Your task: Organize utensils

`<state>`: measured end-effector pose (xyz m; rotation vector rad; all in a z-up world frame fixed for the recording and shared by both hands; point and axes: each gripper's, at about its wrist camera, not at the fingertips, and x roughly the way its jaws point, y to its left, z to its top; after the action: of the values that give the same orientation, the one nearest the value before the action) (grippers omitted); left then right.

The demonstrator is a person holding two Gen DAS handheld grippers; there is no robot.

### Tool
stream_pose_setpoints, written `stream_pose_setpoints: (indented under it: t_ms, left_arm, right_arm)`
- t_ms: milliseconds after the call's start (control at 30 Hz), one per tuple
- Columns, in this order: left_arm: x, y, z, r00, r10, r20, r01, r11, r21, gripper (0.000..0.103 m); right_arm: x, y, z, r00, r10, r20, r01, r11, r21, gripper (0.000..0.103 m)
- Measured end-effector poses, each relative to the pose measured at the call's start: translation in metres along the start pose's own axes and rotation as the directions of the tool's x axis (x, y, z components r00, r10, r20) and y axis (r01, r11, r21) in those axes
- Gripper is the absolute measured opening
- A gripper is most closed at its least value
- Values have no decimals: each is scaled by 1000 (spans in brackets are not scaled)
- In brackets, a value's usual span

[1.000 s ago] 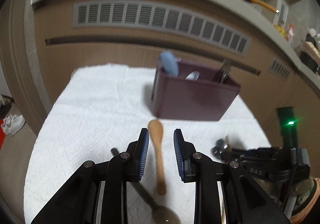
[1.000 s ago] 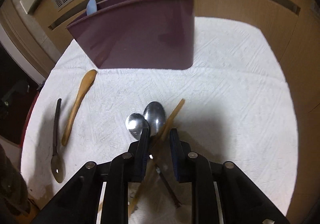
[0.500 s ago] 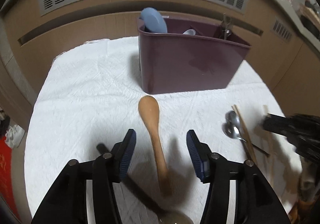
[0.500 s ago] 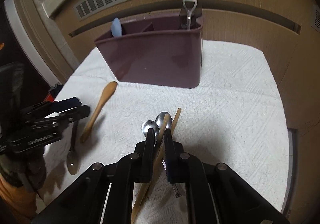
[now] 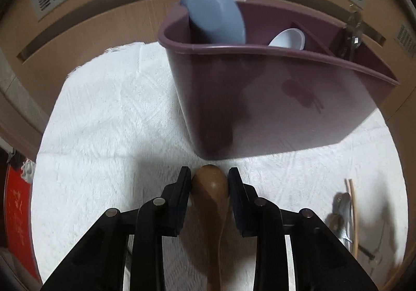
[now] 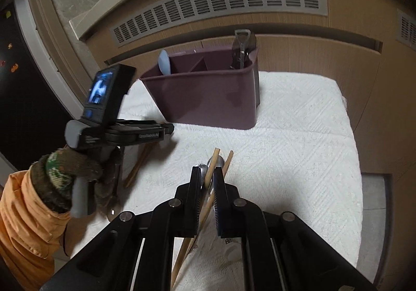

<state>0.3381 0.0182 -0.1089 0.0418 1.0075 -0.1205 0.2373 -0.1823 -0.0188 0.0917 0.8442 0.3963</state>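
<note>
Utensils: wooden spoon (image 5: 211, 187) lies on the white cloth (image 5: 109, 119) at 6 o'clock of the maroon caddy (image 5: 273, 98) (no legible writing), left gripper (image 5: 209, 178) closing around its bowl, right gripper (image 6: 208, 176) clenched on chopsticks (image 6: 211, 165).

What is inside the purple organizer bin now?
The purple organizer bin holds a blue spoon, a white spoon and dark metal utensils. Its front wall hides their lower parts and the bottom.
</note>
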Motion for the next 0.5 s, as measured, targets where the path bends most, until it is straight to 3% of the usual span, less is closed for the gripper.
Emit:
stream_pose_setpoints:
  t_ms: [200,333,500]
  left_arm:
    - [-72,11,-46,983,-75,169,89,993,-78,30]
    - [-129,7,-73,951,-67,303,91,994,-65,30]
    - [-190,1,-82,894,-83,440,104,994,-22,30]
  right_arm:
    - [-33,14,1,997,-38,63,40,998,-41,7]
    - [-52,24,-1,994,-56,97,63,996,-67,7]
    - [-81,36,3,982,-69,175,89,991,-104,4]
